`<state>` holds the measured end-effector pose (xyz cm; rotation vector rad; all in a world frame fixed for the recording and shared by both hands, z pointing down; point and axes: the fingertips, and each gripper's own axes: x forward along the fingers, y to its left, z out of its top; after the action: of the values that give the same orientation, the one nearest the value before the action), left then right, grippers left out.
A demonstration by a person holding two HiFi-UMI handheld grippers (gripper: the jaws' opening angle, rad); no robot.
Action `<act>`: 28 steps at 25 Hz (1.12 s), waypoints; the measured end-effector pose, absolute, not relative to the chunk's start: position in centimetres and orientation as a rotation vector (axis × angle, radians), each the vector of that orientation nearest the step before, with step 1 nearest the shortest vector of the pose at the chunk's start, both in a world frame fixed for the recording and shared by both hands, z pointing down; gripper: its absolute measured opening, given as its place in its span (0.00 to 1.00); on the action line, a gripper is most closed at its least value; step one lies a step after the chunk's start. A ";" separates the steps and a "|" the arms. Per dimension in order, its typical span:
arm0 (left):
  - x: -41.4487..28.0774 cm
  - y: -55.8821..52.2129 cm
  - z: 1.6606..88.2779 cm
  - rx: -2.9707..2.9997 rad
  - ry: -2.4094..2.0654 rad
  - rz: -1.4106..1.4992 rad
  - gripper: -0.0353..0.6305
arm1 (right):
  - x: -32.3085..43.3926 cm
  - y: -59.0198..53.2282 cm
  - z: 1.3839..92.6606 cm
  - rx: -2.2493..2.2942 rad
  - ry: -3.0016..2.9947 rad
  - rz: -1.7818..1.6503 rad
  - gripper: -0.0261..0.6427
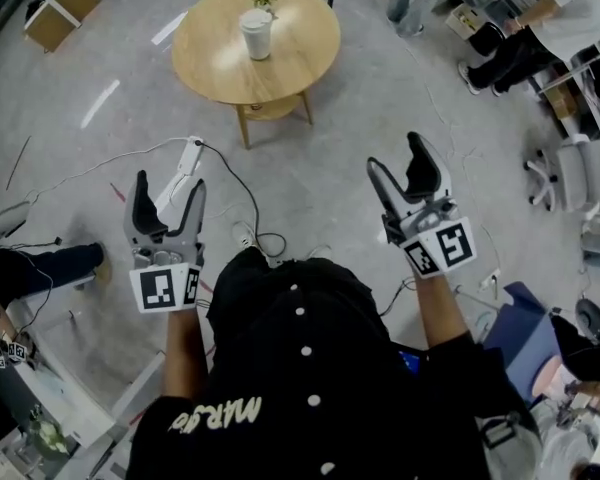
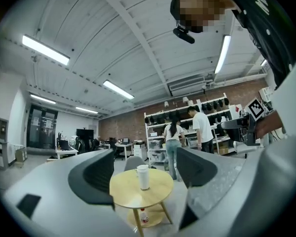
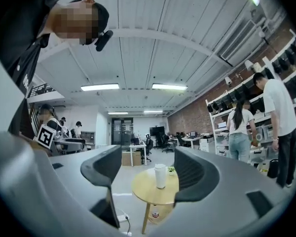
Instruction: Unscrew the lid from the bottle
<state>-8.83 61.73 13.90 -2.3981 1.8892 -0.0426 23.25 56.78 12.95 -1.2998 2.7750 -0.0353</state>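
Because the bottle [image 1: 256,36] sits far off, its lid [image 1: 255,16] looks indistinct.

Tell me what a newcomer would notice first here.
A round wooden table stands alone ahead on the grey floor, with a white bottle upright on it, lid on. Nearer, the left gripper and right gripper point toward it, both open and empty, well short of the table.

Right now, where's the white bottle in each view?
Head view: bottle top centre.
Left gripper view: bottle low centre, seen far off between the open jaws.
Right gripper view: bottle low centre, likewise far off between the jaws.
Shared landmark: the round table it stands on.
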 end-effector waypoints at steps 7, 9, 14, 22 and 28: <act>-5.5 64.2 14.8 -2.349 1.950 -0.108 0.62 | 27.0 58.2 14.0 -1.267 2.816 0.001 0.51; -4.8 64.7 15.1 -2.340 1.970 -0.112 0.62 | 27.7 58.4 14.1 -1.262 2.819 0.005 0.50; -4.0 63.2 16.1 -2.366 1.976 -0.114 0.62 | 28.4 56.8 14.6 -1.283 2.813 -0.003 0.50; -4.9 55.2 16.6 -2.403 1.929 -0.083 0.62 | 27.3 50.2 14.7 -1.339 2.805 0.012 0.50; -7.5 48.2 16.1 -2.416 1.908 -0.077 0.62 | 24.5 43.9 13.8 -1.351 2.803 0.039 0.50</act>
<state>-7.48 48.18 16.08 -2.4165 1.9084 -0.0768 24.46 43.92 13.78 -1.3507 2.8034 0.0386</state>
